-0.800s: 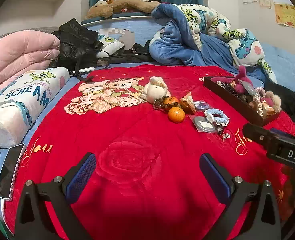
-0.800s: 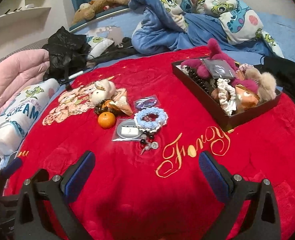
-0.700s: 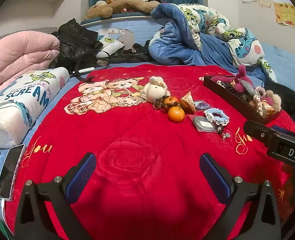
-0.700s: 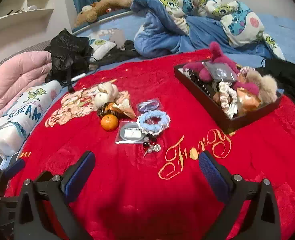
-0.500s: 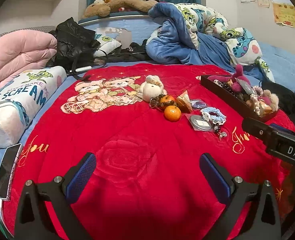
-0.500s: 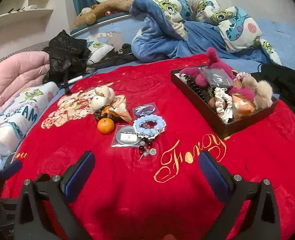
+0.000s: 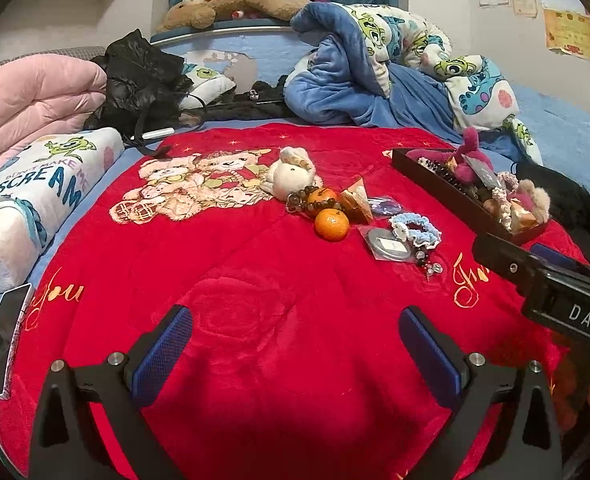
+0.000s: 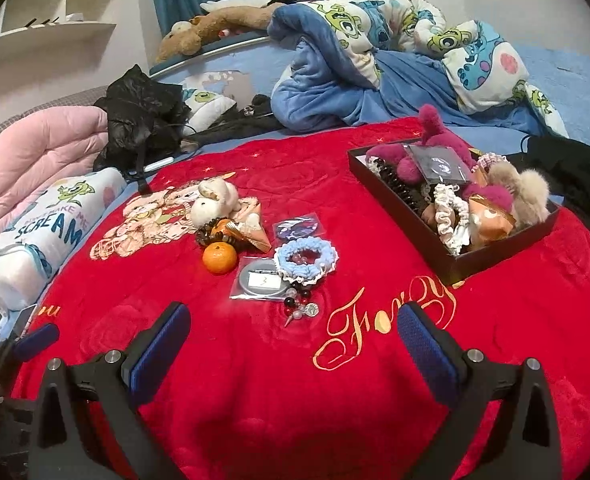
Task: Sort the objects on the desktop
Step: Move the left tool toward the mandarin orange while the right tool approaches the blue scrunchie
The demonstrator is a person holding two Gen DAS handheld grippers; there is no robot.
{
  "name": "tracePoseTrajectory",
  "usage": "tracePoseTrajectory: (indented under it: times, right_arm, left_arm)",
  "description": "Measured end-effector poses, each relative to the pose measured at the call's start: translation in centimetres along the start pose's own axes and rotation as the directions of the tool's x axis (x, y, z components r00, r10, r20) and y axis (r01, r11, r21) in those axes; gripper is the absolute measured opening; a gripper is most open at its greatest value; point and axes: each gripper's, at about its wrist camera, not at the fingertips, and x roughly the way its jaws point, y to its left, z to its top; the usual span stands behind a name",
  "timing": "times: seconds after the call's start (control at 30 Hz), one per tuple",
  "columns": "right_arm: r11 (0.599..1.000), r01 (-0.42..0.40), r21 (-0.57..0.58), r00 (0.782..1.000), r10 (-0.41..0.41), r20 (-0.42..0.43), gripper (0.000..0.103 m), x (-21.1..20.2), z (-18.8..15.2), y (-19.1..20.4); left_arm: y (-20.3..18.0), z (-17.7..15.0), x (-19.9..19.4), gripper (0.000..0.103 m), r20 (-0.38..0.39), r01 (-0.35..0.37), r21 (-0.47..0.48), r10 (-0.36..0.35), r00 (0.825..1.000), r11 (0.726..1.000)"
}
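**Over a red blanket: both hand-held grippers wide open, nothing held**

Nearest the left wrist camera, left hand-held gripper [image 7: 295, 344] spread to full width, blue pads facing each other over bare red blanket [image 7: 255, 320], nothing between them. Same for right hand-held gripper [image 8: 295, 340] in its own view: jaws fully apart, empty, hovering above gold script embroidered on the blanket. Right gripper's black body also visible at the right edge of the left view, tilted down toward the blanket.

Just beyond the right gripper's jaws, a loose cluster of small things on the blanket. Closest: beaded charm [image 8: 301, 308], touching a clear pouch with a round silver tin [image 8: 259, 282]. Overlapping that pouch's far right corner, blue frilly scrunchie [image 8: 307, 258]. Left of the pouch, tangerine [image 8: 219, 258], apart from it. Behind the tangerine, dark bead bracelet [image 8: 205, 234] ringed around a second orange fruit, beside a tan wrapped cone [image 8: 255, 232] and a small pouch with a dark disc [image 8: 297, 227]. Behind these, cream plush toy [image 8: 215, 200], lying on the printed bear picture.

Off to the right, well apart from the cluster, dark rectangular tray [image 8: 399, 204] already crowded: magenta plush, fur pompoms, white scrunchie, black beads, a dark card in plastic.

At the left edge, phone [image 7: 3, 340] lying half on the blanket's rim, next to a "SCREAM" pillow [image 7: 39, 196]. Farther back, pink quilt [image 7: 35, 100], black bag [image 7: 143, 80], heaped blue cartoon blanket [image 7: 375, 80], and a brown plush dog [image 7: 235, 6] along the headboard.
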Motion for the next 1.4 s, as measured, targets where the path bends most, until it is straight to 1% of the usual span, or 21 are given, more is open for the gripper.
tracePoseTrajectory:
  times: [0.23, 0.4, 0.47, 0.53, 0.63, 0.73, 0.9, 0.97, 1.03, 1.07, 1.13, 1.23, 1.3, 1.4]
  right_arm:
    - [0.999, -0.016, 0.041, 1.0, 0.016, -0.008, 0.103, 0.1, 0.1, -1.0]
    - [0.999, -0.031, 0.022, 0.999, 0.031, 0.011, 0.103, -0.2, 0.1, -1.0]
    - [0.999, -0.037, 0.013, 0.999, 0.037, 0.013, 0.099, 0.0, 0.3, -1.0]
    - [0.999, -0.033, 0.008, 0.999, 0.033, 0.01, 0.095, 0.3, 0.5, -1.1]
    - [0.999, -0.039, 0.026, 0.999, 0.039, 0.006, 0.095, 0.8, 0.9, -1.7]
    - [0.997, -0.056, 0.06, 0.998, 0.056, 0.007, 0.095, 1.4, 1.6, -2.3]
    - [0.997, -0.055, 0.059, 0.998, 0.055, 0.001, 0.094, 2.8, 2.4, -2.7]
    - [0.998, -0.048, 0.05, 0.999, 0.048, -0.013, 0.091, 3.4, 2.4, -2.7]
    - [0.998, -0.05, 0.044, 0.999, 0.051, -0.018, 0.087, 3.9, 2.5, -2.7]
    - [0.998, -0.05, 0.045, 0.999, 0.051, -0.019, 0.086, 4.3, 2.7, -2.8]
    - [0.998, -0.046, 0.038, 0.999, 0.047, -0.02, 0.083, 5.1, 3.0, -2.9]
    - [0.999, -0.027, 0.018, 0.999, 0.027, -0.025, 0.077, 6.5, 3.6, -2.9]
    - [1.0, -0.027, 0.011, 0.999, 0.027, -0.036, 0.077, 7.5, 3.9, -3.1]
    - [1.0, -0.002, -0.007, 0.999, 0.002, -0.045, 0.077, 8.9, 4.5, -3.3]
  left_arm:
    - [-0.9, -0.1, 0.3, 0.103, -0.008, -0.002, 0.019, 0.002, 1.0, 1.0]
    - [-1.4, 0.2, 0.5, 0.103, -0.01, 0.01, 0.024, -0.009, 1.0, 1.0]
    - [-1.6, 0.6, 0.8, 0.103, -0.012, 0.038, 0.016, -0.038, 0.999, 0.999]
    - [-1.7, 1.0, 1.1, 0.103, -0.012, 0.051, 0.013, -0.051, 0.999, 0.999]
    - [-1.8, 1.6, 1.7, 0.103, -0.008, 0.054, 0.007, -0.054, 0.999, 0.999]
    - [-1.8, 2.6, 2.7, 0.103, -0.016, 0.056, -0.002, -0.056, 0.998, 0.998]
    - [-2.4, 3.8, 5.0, 0.103, -0.036, 0.028, 0.043, -0.027, 0.999, 0.999]
    - [-2.6, 4.2, 6.0, 0.103, -0.034, 0.012, 0.058, -0.01, 0.999, 0.998]
    - [-2.5, 4.6, 6.9, 0.103, -0.044, 0.03, 0.041, -0.028, 0.999, 0.999]
    - [-2.3, 4.9, 7.4, 0.103, -0.052, 0.05, 0.019, -0.049, 0.997, 0.999]
    - [-2.2, 5.4, 8.4, 0.103, -0.065, 0.081, 0.004, -0.08, 0.995, 0.997]
    - [-2.7, 5.9, 9.8, 0.103, -0.074, 0.058, 0.032, -0.055, 0.996, 0.998]
    - [-3.0, 6.2, 11.0, 0.103, -0.086, 0.037, 0.056, -0.032, 0.996, 0.998]
    - [-3.0, 6.6, 12.4, 0.103, -0.099, 0.029, 0.068, -0.022, 0.995, 0.997]
